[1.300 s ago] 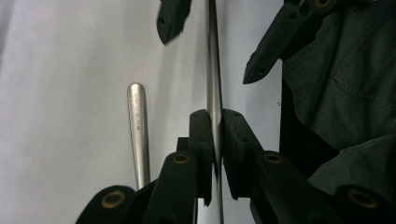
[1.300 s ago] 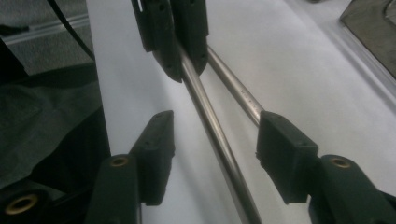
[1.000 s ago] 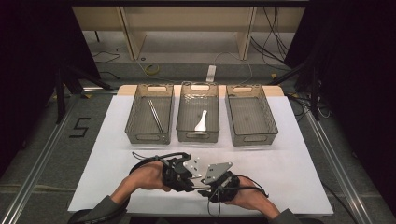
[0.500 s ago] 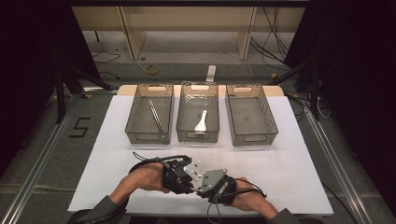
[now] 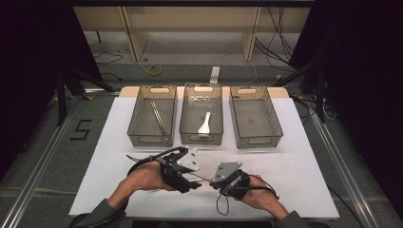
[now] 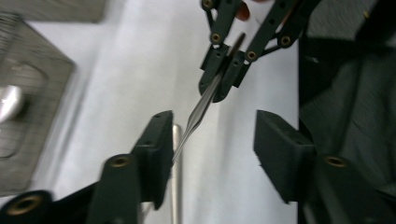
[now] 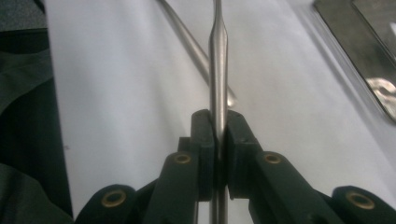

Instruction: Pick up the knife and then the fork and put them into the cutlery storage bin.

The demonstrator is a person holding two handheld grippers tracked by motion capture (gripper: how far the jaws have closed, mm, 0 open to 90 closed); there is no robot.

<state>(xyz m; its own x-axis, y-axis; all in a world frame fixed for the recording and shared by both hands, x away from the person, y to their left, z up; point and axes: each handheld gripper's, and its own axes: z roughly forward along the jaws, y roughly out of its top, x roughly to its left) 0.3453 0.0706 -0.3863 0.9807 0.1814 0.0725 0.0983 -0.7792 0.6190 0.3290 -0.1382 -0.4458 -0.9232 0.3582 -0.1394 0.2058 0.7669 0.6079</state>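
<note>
At the near edge of the desk (image 5: 119,190), the right claw (image 5: 212,182) is clamped on a thin metal utensil (image 7: 218,70). The left claw (image 6: 210,140) stands wide apart around its far end, gripping nothing. Beyond, the left bin (image 5: 153,117) holds metal sticks (image 5: 158,118), the middle bin (image 5: 201,114) a white spoon (image 5: 205,125), and the right bin (image 5: 252,117) looks empty. Sorting seems partly done, with this utensil not yet binned.

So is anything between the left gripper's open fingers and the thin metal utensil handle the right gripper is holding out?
Nothing visible. The thin metal utensil handle reaches into the gap between the left gripper's open fingers, close to one finger, with white table cover behind. The right gripper is shut on it.
</note>
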